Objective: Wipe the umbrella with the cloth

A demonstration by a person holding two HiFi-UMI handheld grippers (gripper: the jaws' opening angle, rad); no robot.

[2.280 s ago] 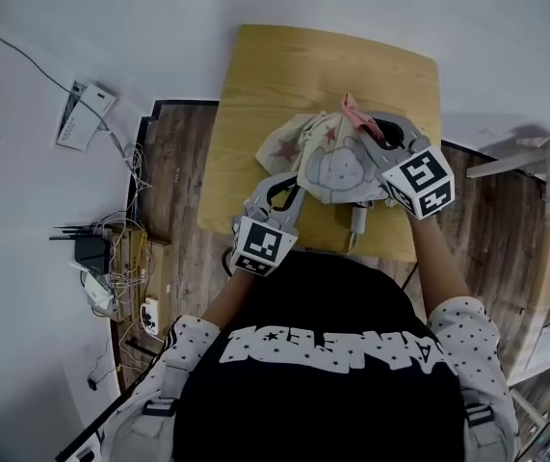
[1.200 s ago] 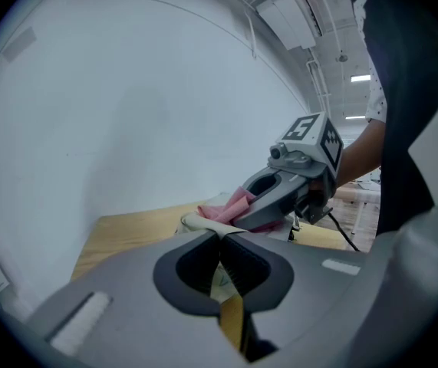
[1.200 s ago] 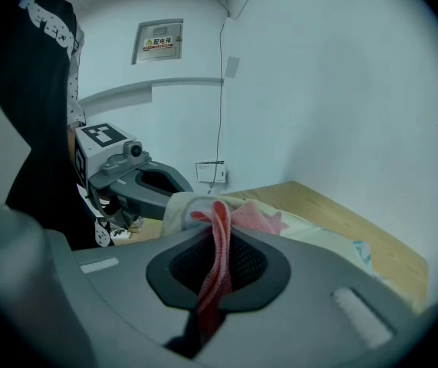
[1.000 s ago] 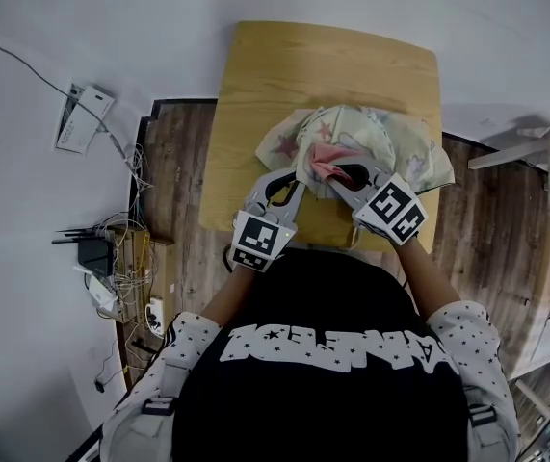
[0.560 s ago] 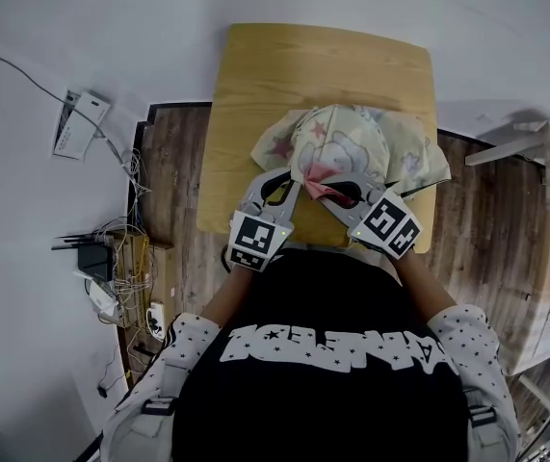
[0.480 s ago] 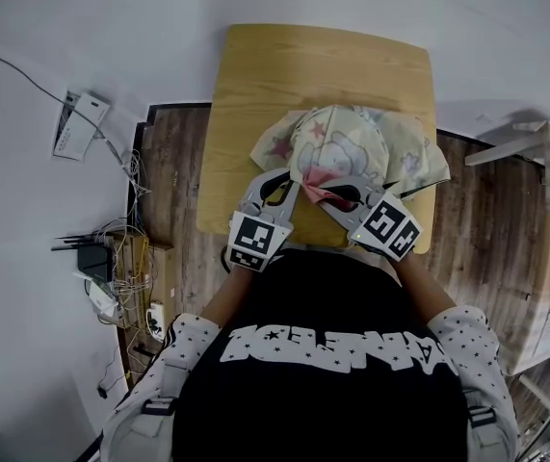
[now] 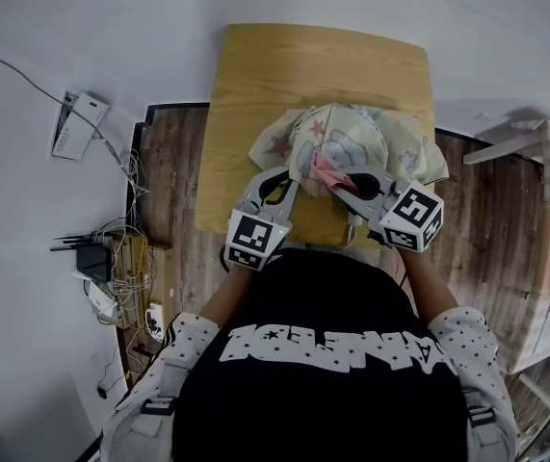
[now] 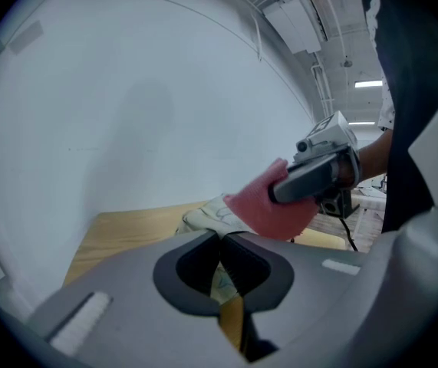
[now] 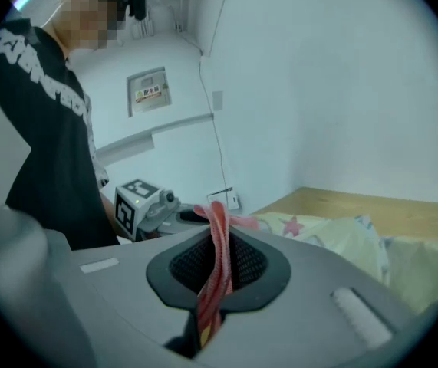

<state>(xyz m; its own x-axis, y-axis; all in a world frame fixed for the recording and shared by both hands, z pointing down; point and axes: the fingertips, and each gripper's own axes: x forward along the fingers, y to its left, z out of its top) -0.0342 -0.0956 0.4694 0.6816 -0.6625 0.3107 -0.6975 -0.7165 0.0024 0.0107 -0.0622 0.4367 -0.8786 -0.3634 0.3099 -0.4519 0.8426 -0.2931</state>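
The table (image 7: pixel 313 65) is bare toward 12 o'clock, right to its far edge, and its sides drop to wood floor (image 7: pixel 173 210) at 9 and 3. Cables (image 7: pixel 132 176) and a router (image 7: pixel 91 251) clutter the floor at 9 — a cardboard box (image 7: pixel 544 258) stands at 3. The umbrella (image 7: pixel 405 152) lies heaped on the table's near half. The left gripper (image 7: pixel 290 181) has its jaws pressed together on the umbrella's near hem. The right gripper (image 7: pixel 344 183), just at its 3 o'clock, pinches the pink cloth (image 7: pixel 323 169) over the canopy.
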